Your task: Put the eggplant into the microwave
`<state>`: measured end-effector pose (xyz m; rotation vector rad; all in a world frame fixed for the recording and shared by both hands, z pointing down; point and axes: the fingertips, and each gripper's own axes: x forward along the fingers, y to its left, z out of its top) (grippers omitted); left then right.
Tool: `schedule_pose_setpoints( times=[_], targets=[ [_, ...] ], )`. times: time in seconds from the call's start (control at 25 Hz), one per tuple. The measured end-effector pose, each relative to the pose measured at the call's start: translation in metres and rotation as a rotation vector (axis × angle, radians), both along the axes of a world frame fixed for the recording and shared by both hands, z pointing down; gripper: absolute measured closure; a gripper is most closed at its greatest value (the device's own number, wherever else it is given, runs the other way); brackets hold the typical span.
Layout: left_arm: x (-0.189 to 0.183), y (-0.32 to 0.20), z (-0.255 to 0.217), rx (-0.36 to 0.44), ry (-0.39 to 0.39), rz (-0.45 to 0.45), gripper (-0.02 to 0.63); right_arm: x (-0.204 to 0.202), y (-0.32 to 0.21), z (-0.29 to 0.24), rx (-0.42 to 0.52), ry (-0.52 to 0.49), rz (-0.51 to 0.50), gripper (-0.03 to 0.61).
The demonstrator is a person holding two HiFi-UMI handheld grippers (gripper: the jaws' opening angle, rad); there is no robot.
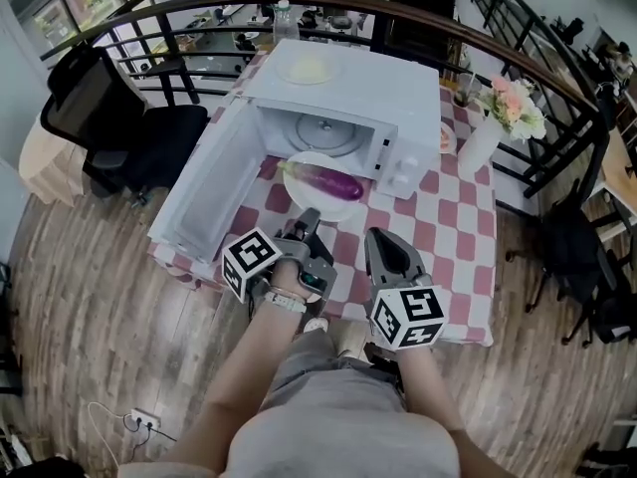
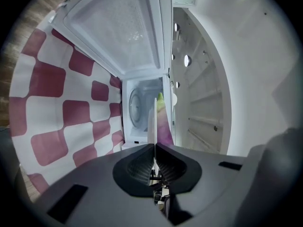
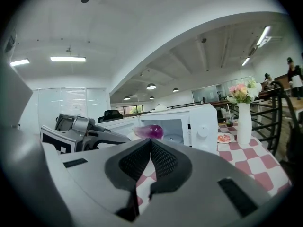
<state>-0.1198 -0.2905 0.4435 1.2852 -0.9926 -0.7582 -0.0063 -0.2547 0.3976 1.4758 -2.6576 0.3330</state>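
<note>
A purple eggplant [image 1: 323, 179] lies on a white plate [image 1: 343, 208] on the checked table, just before the open cavity of the white microwave [image 1: 348, 93]. The microwave's door [image 1: 204, 192] hangs open to the left. My left gripper [image 1: 311, 217] is shut on the plate's near rim. In the left gripper view the plate [image 2: 151, 122] runs edge-on into the left gripper [image 2: 154, 145], with the eggplant [image 2: 164, 124] beside it. My right gripper [image 1: 378, 239] is shut on nothing, to the right of the plate. In the right gripper view the right gripper [image 3: 151, 141] points at the eggplant [image 3: 150, 131].
A white vase with flowers [image 1: 488, 132] and a small plate of food [image 1: 445, 137] stand right of the microwave. Another plate [image 1: 307, 68] rests on its top. A black chair [image 1: 109, 118] stands at the left, and a curved railing [image 1: 518, 58] runs behind the table.
</note>
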Motion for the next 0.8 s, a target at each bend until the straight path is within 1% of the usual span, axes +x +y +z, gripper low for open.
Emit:
schedule_pose_setpoints(
  times=[0.16,0.36,0.8],
  targets=[
    [-0.004,-0.021,0.008,0.001,-0.003,0.013,0.598,-0.003,-0.014,0.011,-0.023,0.0,0.027,0.552],
    [-0.013,-0.047,0.02,0.001,0.0,0.018,0.598,-0.007,-0.033,0.019,-0.044,-0.024,0.061,0.552],
    [-0.021,-0.098,0.036,0.026,0.021,0.046,0.598,-0.019,-0.075,0.042,-0.071,-0.011,0.102,0.552]
  ],
)
